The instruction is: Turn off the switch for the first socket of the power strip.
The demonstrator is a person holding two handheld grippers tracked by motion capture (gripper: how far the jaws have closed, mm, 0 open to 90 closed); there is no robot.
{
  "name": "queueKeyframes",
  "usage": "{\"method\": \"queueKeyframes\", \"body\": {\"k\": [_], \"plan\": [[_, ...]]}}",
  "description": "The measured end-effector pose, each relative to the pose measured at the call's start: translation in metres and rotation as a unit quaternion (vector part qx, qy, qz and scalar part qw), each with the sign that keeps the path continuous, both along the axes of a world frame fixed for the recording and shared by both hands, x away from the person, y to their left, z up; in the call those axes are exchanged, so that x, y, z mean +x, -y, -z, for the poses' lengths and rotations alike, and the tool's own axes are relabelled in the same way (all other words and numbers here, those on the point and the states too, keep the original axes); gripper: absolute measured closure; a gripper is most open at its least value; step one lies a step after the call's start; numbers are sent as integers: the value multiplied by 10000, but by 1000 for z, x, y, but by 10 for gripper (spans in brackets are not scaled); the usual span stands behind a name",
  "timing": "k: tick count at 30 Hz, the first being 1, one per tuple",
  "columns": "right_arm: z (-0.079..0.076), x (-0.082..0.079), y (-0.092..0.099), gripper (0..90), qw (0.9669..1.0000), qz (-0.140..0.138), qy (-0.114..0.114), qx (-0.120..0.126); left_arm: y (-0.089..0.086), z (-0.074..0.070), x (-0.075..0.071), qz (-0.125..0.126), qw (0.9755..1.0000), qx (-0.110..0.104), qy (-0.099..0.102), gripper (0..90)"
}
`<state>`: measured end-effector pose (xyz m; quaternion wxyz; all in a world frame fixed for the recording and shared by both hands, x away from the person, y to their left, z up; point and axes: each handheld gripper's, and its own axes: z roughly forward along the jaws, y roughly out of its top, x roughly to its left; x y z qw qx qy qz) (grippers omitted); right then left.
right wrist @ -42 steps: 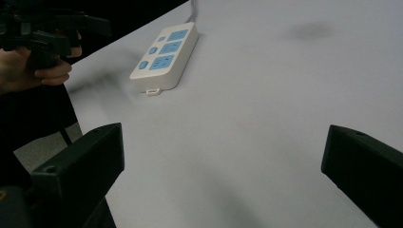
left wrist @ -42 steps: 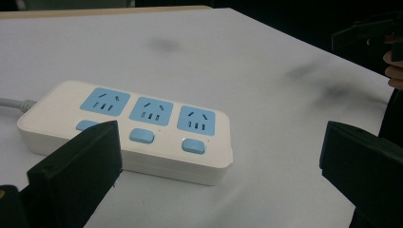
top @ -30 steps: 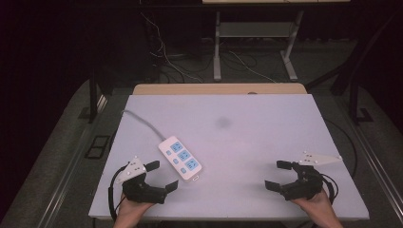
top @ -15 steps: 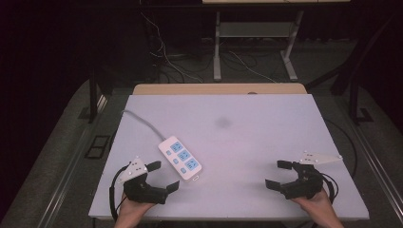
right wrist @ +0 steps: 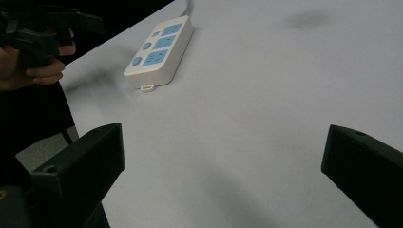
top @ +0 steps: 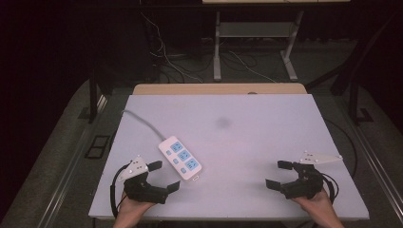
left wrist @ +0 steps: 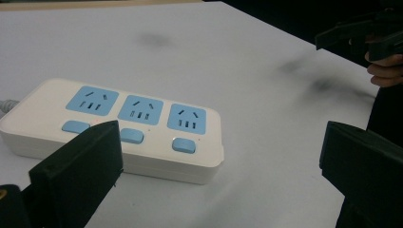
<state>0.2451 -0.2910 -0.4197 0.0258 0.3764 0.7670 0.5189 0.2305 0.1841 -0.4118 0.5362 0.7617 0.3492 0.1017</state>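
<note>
Lying flat and slantwise near the table's near-left corner: a white power strip [top: 179, 159] with three blue sockets and three blue switches, its grey cord [top: 142, 122] trailing off toward the left edge. Next to nothing changed over the last second: strip unmoved, left tongs [top: 163, 176] shifted only a touch, hovering just beside the strip's near end, jaws wide apart and empty. Judged from that, approach barely begun, no grasp yet. Right tongs [top: 277, 174] well apart near the near-right corner, likewise spread wide and holding nothing. Elsewhere on the table [top: 266, 123] just a faint dark smudge [top: 222, 122] toward the middle. Nothing standing between either tongs and the strip; beyond the far edge, floor cables [top: 171, 61] and a desk frame [top: 256, 33].
</note>
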Motion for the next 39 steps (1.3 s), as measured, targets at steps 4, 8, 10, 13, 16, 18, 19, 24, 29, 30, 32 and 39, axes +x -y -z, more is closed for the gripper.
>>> {"method": "queueKeyframes", "body": {"k": [4, 8, 10, 13, 16, 18, 19, 24, 29, 30, 32, 39], "plan": [[0, 0, 1, 2, 10000, 11, -4, -10, 0, -3, 2, 16, 10000, -4, -5, 0], [0, -1, 2, 2, 10000, 42, 0, 2, -1, -5, 4, 10, 10000, -30, -25, 0], [0, -1, 3, 2, 10000, 62, -4, 2, -1, -6, 5, 21, 10000, -27, -43, 0], [0, -2, 4, 2, 10000, 85, 4, 2, -1, -8, 8, 35, 10000, -11, -69, 0], [0, -2, 6, 2, 9999, 107, 12, -7, 0, -13, 12, 40, 10000, -16, -69, 0], [0, -3, 6, 2, 9999, 118, 13, -13, 0, -14, 13, 50, 10000, -12, -67, 0], [0, -3, 6, 2, 9999, 118, 13, -13, -1, -15, 14, 50, 10000, -8, -72, 0], [0, -3, 7, 2, 9999, 152, -1, -5, -2, -19, 18, 31, 9999, -21, -95, 0], [1, -4, 8, 2, 9999, 160, -1, -24, -4, -21, 23, 30, 9999, 16, -116, 0], [1, -4, 8, 2, 9999, 163, -5, -30, -4, -22, 23, 31, 9999, 24, -130, 0], [1, -4, 8, 2, 9999, 164, -8, -30, -5, -23, 25, 29, 9999, 34, -128, 0], [1, -4, 9, 2, 9999, 162, -1, -27, -5, -30, 31, 69, 9998, 149, -144, 0]]}}
